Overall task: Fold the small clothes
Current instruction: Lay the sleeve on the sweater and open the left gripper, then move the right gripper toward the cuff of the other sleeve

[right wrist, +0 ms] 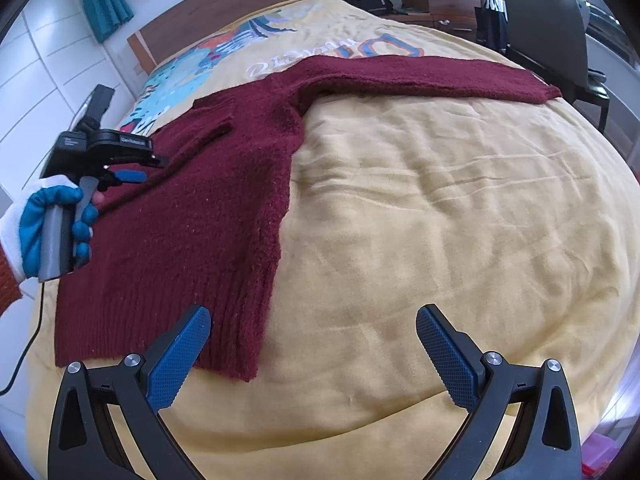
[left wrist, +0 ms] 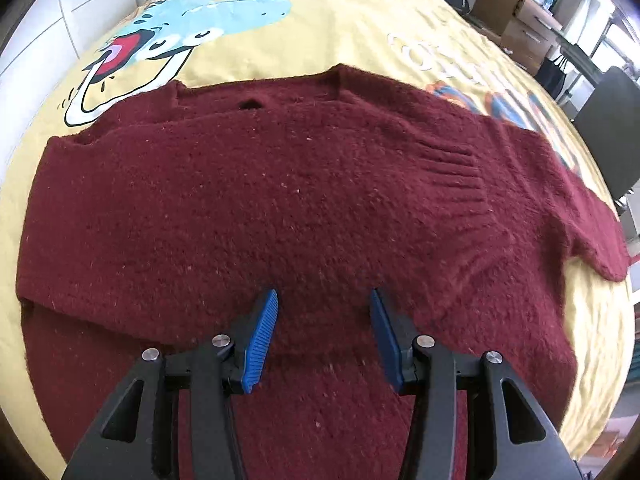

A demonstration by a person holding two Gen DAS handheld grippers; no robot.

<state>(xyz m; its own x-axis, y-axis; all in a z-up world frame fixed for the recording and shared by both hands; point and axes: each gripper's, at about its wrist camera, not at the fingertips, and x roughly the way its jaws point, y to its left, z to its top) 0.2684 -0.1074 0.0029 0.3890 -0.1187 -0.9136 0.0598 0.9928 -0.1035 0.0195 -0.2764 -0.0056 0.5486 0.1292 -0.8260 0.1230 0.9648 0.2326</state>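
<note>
We see the maroon sweater (right wrist: 192,216) spread flat on the bed (right wrist: 440,208): soft, thick, floppy. Left tongs (left wrist: 323,300) hover narrowly parted above it, right tongs (right wrist: 312,320) wide, both empty; we'd pinch its ribbed hem (right wrist: 140,320).

Dark red knit sweater (left wrist: 280,184) spread flat on the bed.

In the left wrist view it fills the middle of the frame, one sleeve folded across the body with its ribbed cuff right of centre. In the right wrist view the other sleeve stretches toward the upper right; the ribbed hem lies lower left.
</note>
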